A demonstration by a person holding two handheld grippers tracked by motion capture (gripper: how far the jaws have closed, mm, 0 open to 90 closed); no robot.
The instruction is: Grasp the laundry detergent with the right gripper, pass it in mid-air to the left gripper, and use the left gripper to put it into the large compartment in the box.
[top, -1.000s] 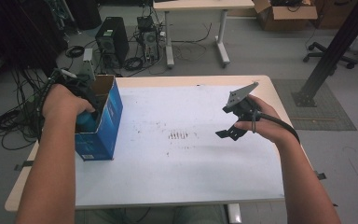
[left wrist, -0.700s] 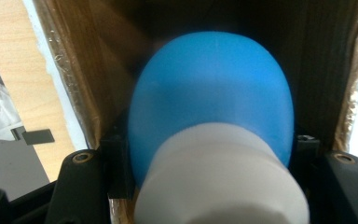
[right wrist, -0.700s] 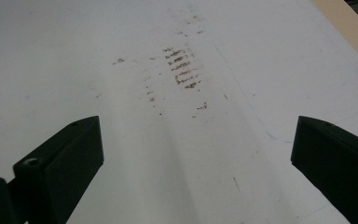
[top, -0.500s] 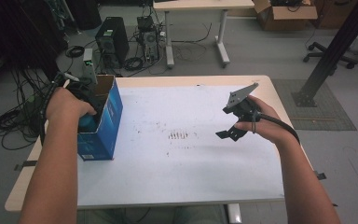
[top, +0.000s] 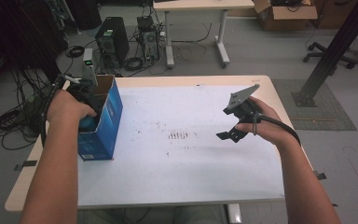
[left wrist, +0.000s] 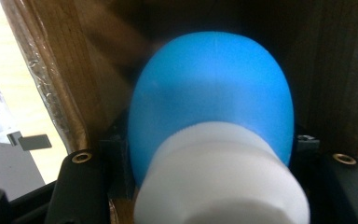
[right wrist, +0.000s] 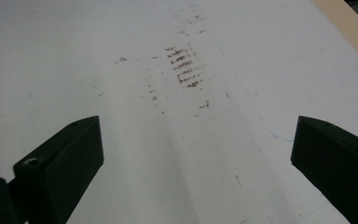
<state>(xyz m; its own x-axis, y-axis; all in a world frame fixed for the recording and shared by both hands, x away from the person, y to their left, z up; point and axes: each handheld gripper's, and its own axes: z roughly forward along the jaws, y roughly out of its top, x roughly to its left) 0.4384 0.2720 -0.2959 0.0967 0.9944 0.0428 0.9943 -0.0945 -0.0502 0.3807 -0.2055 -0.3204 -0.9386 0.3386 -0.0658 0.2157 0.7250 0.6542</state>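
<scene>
Left gripper view — blue bulb (left wrist: 209, 93) (white-capped), jaws clamping, inside cardboard box (left wrist: 51, 70)

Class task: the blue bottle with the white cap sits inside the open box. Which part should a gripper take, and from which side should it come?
Grip the blue bottle just beyond its white cap, where the body is still narrow, coming down through the box's open top. The box walls close off every other side, and the left gripper already holds it this way, cap toward the gripper.

- One blue box (top: 106, 122) on the bench (top: 177, 172).
- One blue bottle (left wrist: 212, 98) with one white cap (left wrist: 221, 182).
- Two tongs: left tongs (left wrist: 212, 154), right tongs (top: 230, 125).
</scene>
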